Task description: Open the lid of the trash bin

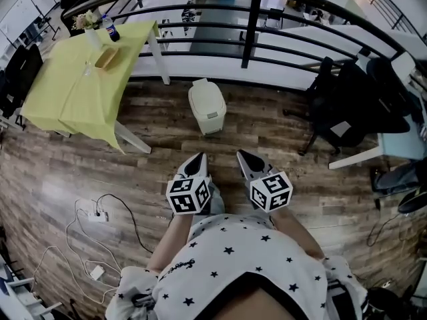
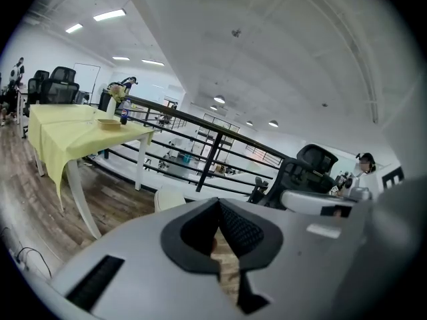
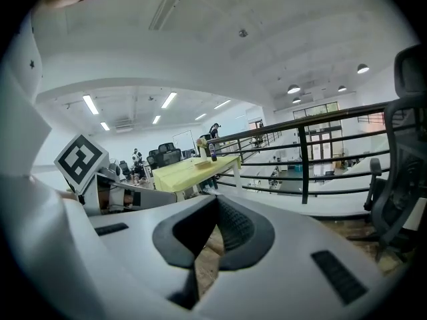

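A white trash bin (image 1: 207,105) stands on the wooden floor in front of the railing, its lid down. In the head view both grippers are held close to the person's body, well short of the bin and apart from it. My left gripper (image 1: 199,157) has its jaws together with nothing between them. My right gripper (image 1: 241,155) is likewise shut and empty, level with the left. In the left gripper view the bin (image 2: 168,199) peeks over the closed gripper (image 2: 218,203). The right gripper view shows its own closed gripper (image 3: 215,201) and not the bin.
A table with a yellow cloth (image 1: 93,72) stands left of the bin, carrying a bottle (image 1: 111,29). A black railing (image 1: 250,25) runs behind the bin. A black office chair (image 1: 347,102) sits at right. A power strip and cables (image 1: 97,215) lie on the floor at left.
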Tool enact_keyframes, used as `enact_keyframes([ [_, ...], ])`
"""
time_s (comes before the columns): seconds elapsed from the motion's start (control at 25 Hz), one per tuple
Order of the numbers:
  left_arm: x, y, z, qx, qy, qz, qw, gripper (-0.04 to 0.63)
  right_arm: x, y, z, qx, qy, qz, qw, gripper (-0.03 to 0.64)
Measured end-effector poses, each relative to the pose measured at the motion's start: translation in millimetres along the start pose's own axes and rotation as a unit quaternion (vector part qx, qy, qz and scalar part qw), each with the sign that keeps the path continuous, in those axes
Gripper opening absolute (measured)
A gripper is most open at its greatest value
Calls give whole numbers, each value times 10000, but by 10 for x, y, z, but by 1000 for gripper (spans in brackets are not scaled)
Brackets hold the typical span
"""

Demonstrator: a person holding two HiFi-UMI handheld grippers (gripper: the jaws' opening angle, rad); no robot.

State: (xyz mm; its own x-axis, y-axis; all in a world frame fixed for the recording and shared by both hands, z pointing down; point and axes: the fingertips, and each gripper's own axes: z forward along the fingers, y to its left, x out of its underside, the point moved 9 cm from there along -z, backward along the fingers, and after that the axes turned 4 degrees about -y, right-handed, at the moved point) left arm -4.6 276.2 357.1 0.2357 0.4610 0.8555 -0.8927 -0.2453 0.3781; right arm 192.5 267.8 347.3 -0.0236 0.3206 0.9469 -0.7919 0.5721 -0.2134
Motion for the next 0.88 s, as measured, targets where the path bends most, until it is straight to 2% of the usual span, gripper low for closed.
enact_keyframes([
  [0.88, -1060, 1074, 1314, 211, 259, 122, 9994, 8, -621, -459, 1886, 108, 186, 71, 9997, -6],
])
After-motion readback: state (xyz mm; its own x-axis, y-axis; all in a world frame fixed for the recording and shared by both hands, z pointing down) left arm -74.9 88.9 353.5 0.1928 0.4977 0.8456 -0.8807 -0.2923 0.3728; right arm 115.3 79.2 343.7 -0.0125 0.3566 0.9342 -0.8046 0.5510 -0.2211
